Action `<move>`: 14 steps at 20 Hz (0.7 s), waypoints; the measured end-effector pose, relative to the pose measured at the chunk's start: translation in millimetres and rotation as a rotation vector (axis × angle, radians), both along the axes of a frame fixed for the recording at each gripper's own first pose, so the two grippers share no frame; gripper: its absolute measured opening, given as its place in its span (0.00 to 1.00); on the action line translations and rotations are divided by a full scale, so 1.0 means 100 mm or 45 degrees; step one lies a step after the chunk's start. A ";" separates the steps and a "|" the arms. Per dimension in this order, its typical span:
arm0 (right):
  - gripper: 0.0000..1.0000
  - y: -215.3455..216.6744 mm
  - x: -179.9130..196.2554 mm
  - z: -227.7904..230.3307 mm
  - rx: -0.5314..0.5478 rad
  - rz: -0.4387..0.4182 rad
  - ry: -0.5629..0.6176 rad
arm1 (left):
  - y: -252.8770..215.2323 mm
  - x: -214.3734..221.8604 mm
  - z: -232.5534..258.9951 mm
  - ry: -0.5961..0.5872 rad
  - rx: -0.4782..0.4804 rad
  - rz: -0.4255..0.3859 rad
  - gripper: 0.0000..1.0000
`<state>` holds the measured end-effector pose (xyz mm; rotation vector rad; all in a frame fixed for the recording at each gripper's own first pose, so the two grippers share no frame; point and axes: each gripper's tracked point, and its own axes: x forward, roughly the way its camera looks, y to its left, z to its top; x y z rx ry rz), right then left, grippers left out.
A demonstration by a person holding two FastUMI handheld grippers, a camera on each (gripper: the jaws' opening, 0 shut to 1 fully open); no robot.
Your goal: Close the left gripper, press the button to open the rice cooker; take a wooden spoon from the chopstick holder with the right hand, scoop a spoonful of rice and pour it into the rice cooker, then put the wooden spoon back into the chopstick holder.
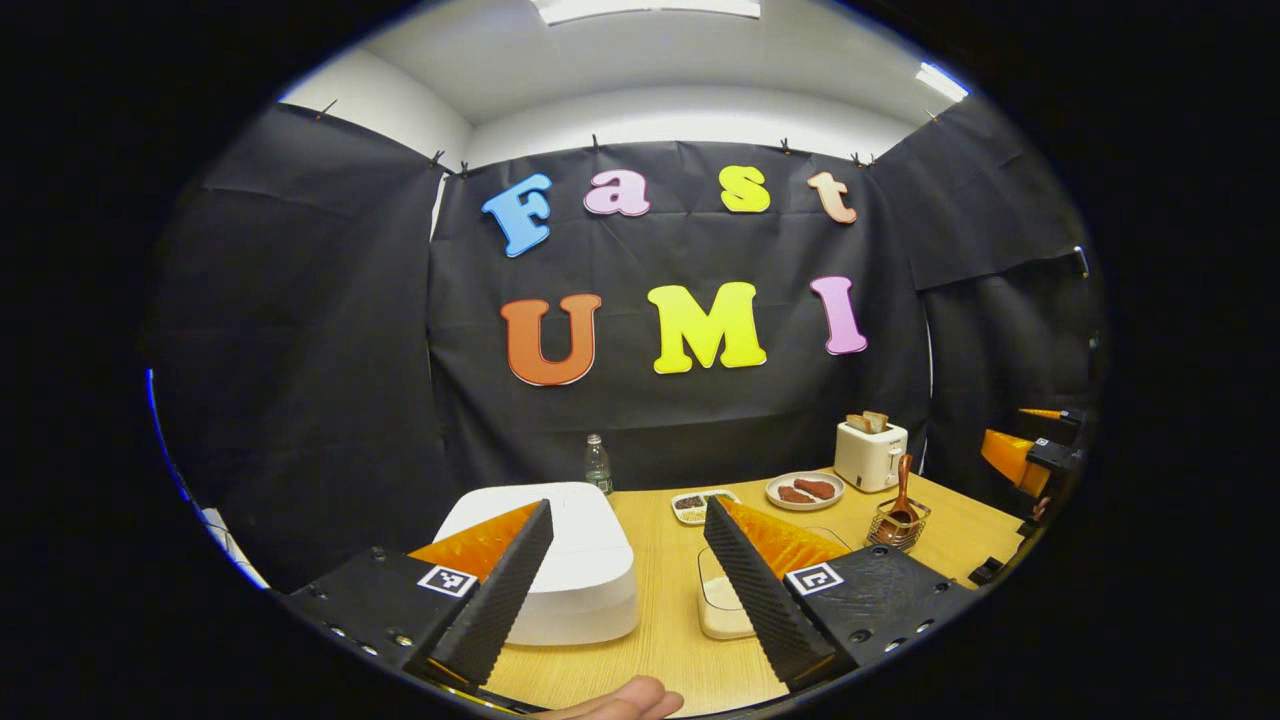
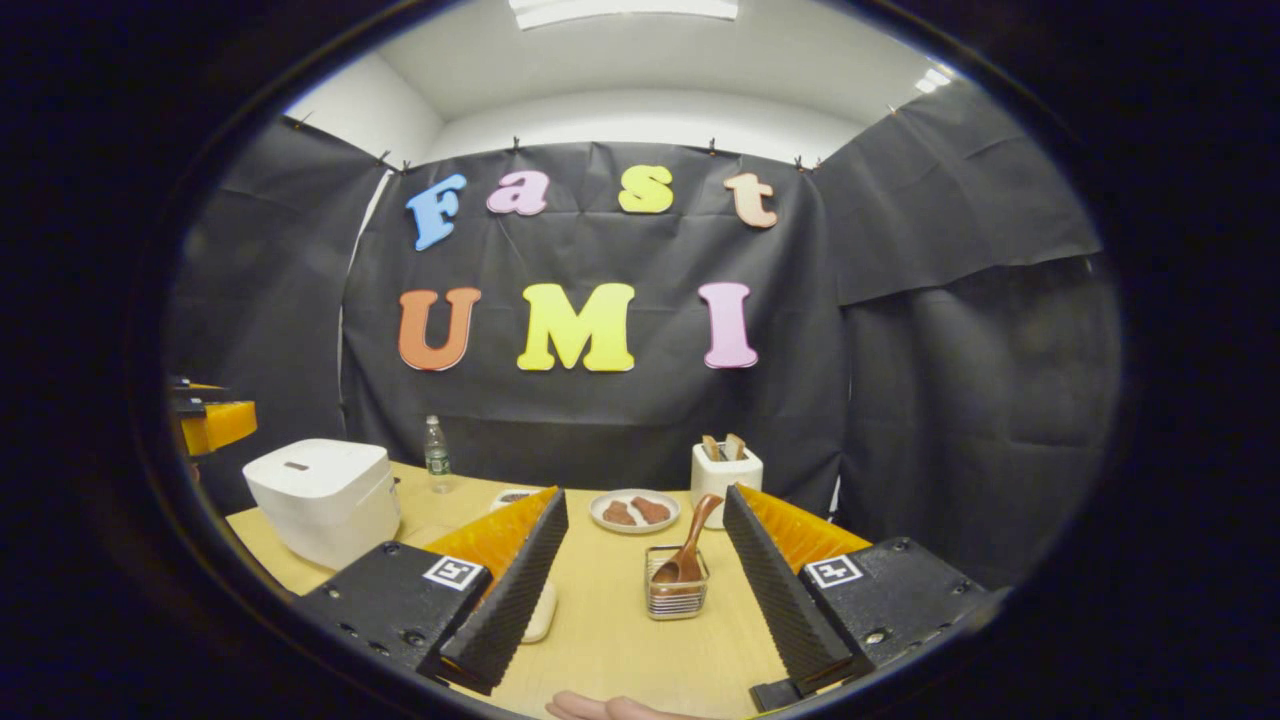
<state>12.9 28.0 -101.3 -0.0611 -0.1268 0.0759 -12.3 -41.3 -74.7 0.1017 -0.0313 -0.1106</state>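
wooden spoon (image 2: 686,555) stands in chopstick holder (image 2: 676,596) ahead between wide-apart right tongs (image 2: 640,575).

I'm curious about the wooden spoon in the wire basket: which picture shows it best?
The right gripper view: the spoon stands near and central, between the claw's fingers. In the left gripper view, the spoon sits smaller, off toward the right edge.
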 end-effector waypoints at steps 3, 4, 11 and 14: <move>1.00 0.06 -0.01 0.04 -0.006 0.029 -0.014 | 0.06 -0.03 0.03 -0.018 0.009 0.032 0.97; 1.00 0.07 -0.02 0.06 -0.006 0.036 -0.024 | 0.07 -0.03 0.03 -0.022 0.012 0.038 0.97; 1.00 0.15 -0.01 0.12 0.005 0.069 -0.067 | 0.06 -0.07 0.07 -0.058 0.019 0.033 0.96; 0.99 0.16 -0.02 0.18 0.015 0.082 -0.096 | 0.08 -0.09 0.11 -0.076 0.018 0.044 0.96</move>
